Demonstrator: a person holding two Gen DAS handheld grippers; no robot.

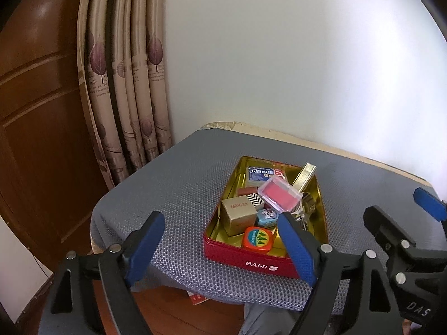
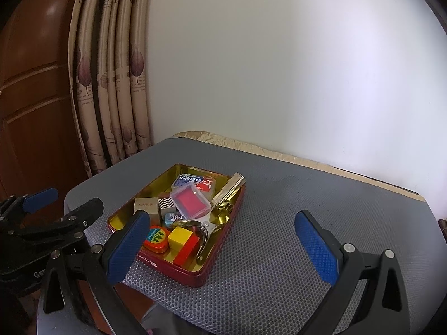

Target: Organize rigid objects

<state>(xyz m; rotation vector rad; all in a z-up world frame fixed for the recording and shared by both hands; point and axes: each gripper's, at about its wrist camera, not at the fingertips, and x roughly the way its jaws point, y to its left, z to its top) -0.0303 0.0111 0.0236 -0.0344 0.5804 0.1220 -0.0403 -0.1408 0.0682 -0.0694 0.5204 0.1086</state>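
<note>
A red tin (image 1: 251, 262) (image 2: 181, 273) with a gold inside sits on the grey mat. It holds several small items. Among them are a clear case with a red pad (image 1: 279, 195) (image 2: 190, 199), a gold cube box (image 1: 239, 213), an orange round tin (image 1: 257, 238) (image 2: 156, 238), a yellow block (image 2: 180, 237), a red block (image 2: 188, 249) and a metal clip (image 2: 206, 231). My left gripper (image 1: 222, 217) (image 2: 67, 199) is open before the tin's near wall, gripping nothing. My right gripper (image 2: 222, 216) (image 1: 402, 206) is open to the tin's right, also gripping nothing.
The grey honeycomb mat (image 1: 181, 181) (image 2: 279, 223) covers a small table against a white wall (image 1: 279, 55). A patterned curtain (image 1: 125, 83) and a brown wooden door (image 1: 36, 111) stand to the left. The mat's front edge drops off just below the tin.
</note>
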